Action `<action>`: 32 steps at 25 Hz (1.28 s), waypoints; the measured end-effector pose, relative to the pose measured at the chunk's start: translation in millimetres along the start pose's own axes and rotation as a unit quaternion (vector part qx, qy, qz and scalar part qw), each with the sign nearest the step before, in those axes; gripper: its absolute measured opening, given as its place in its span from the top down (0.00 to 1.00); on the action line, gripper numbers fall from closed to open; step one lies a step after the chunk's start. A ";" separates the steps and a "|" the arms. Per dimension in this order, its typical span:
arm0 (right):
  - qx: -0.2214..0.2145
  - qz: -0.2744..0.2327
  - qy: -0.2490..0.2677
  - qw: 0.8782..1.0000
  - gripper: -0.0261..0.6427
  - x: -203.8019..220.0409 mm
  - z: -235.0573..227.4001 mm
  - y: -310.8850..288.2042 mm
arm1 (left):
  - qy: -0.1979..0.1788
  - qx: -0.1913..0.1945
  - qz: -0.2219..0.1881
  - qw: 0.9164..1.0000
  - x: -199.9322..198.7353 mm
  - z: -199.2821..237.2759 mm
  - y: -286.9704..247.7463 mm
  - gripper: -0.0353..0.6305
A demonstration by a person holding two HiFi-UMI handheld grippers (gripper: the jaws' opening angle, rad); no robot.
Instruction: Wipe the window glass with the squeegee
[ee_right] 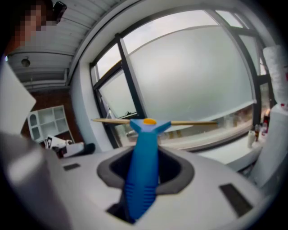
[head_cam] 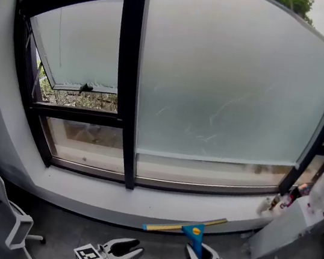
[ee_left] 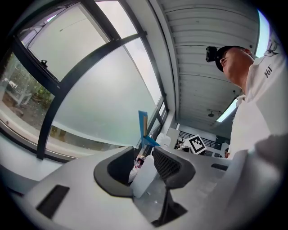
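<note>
Head view: where do we have the squeegee (head_cam: 196, 234)?

— Low and near us, in our right gripper (head_cam: 198, 253). Its blue handle runs up between the jaws, and they are closed on it. The right gripper view shows the handle filling the gap.

— And the blade?

— It lies almost level, its right end a little higher. We hold it in front of the white sill (head_cam: 138, 200), well apart from the window glass (head_cam: 229, 88).

— What about our left gripper (head_cam: 130, 250)?

— It sits just left of the right one. Its jaws stand wide apart and we have nothing between them.

— Anything else around us?

— We see a grey office chair (head_cam: 5, 217) on the floor at the left and small bottles (head_cam: 285, 200) at the sill's right end.
</note>
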State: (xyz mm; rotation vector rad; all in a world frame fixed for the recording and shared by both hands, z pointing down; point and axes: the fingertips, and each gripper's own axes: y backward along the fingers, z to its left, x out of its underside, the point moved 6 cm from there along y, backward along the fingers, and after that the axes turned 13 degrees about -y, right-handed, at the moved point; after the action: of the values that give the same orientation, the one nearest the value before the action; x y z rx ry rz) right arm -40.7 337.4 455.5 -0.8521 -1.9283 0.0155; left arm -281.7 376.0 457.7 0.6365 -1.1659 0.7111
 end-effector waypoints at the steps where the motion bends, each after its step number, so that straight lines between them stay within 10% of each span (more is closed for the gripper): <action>1: 0.003 0.004 -0.004 1.000 0.75 -0.3 -2.7 0.4 | 0.000 -0.003 -0.001 1.000 0.3 0.1 -0.5 0.70; 10: -0.001 -0.001 -0.073 0.997 0.75 -20.4 -43.8 9.9 | -0.008 -0.035 -0.004 0.999 3.8 2.4 -16.4 0.70; 21: -0.016 -0.010 0.002 1.000 0.75 -57.5 -73.5 -1.4 | -0.018 -0.070 -0.008 0.997 8.3 -1.2 -38.8 0.70; 32: -0.068 -0.044 0.009 0.997 0.75 -110.9 -37.7 -101.1 | -0.040 -0.082 -0.021 0.996 -23.5 98.3 -32.3 0.70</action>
State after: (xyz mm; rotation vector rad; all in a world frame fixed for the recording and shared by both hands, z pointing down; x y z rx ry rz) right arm -37.4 185.9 424.2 -0.8524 -1.9661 -0.1783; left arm -319.6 277.0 459.4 0.5542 -1.2671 0.5526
